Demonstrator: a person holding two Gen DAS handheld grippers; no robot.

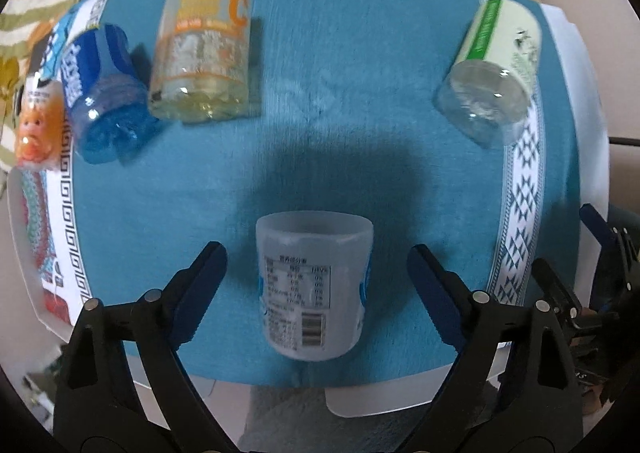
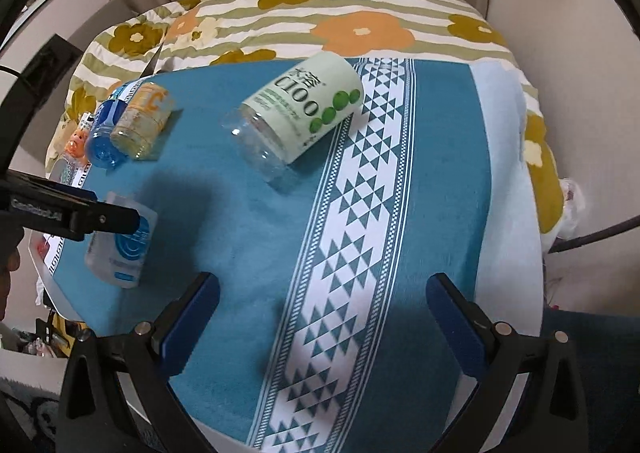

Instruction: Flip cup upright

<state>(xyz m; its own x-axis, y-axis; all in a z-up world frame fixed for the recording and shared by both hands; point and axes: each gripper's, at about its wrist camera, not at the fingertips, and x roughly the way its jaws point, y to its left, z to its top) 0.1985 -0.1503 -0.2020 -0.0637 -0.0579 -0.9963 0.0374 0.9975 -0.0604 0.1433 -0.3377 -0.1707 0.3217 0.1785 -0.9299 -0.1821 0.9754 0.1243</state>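
A frosted white cup (image 1: 314, 285) with a printed label lies on its side on the teal cloth (image 1: 320, 125), near the front edge. My left gripper (image 1: 316, 273) is open, its blue-padded fingers on either side of the cup without touching it. The same cup (image 2: 122, 243) shows at the left in the right wrist view, with the left gripper's finger (image 2: 100, 219) across it. My right gripper (image 2: 322, 311) is open and empty over the patterned cloth band (image 2: 344, 253).
Other cups lie on their sides: a green-label one (image 1: 492, 69) (image 2: 296, 117) at the right, an orange-label one (image 1: 204, 49) (image 2: 142, 119), a blue one (image 1: 106, 93) (image 2: 104, 137) and an orange figure one (image 1: 38, 125) at the left. A floral duvet (image 2: 360, 25) lies behind.
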